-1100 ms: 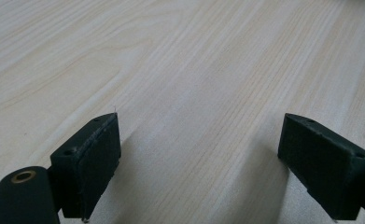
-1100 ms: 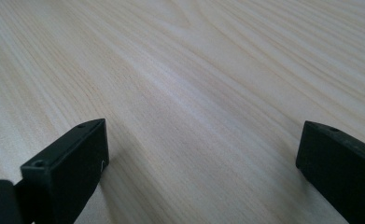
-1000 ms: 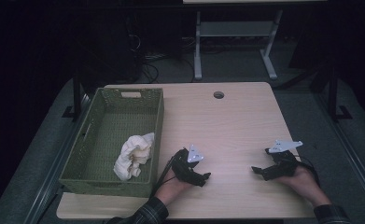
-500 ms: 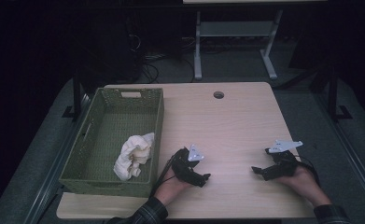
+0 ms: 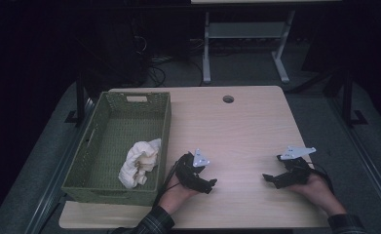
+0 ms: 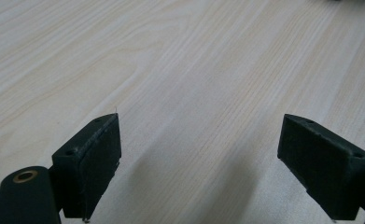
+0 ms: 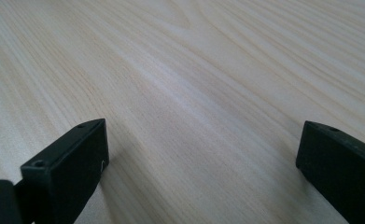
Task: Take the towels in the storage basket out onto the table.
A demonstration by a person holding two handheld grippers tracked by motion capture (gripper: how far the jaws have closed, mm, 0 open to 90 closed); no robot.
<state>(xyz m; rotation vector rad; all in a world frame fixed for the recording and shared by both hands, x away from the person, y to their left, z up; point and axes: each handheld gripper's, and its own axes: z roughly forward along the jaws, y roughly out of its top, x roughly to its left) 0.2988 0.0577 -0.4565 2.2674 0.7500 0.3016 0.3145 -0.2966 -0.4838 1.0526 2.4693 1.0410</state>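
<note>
With both the left tongs and right tongs spread apart, empty, low on the worktop, the white cloth at lower left, inside the wicker basket, probably wants a steep reach over the rim.

The white cloth lies crumpled in a loose heap inside the green woven basket, at its near right corner, one edge riding up against the right wall; the basket, rectangular with a handle slot in its far end, sits on the table's left side
</note>
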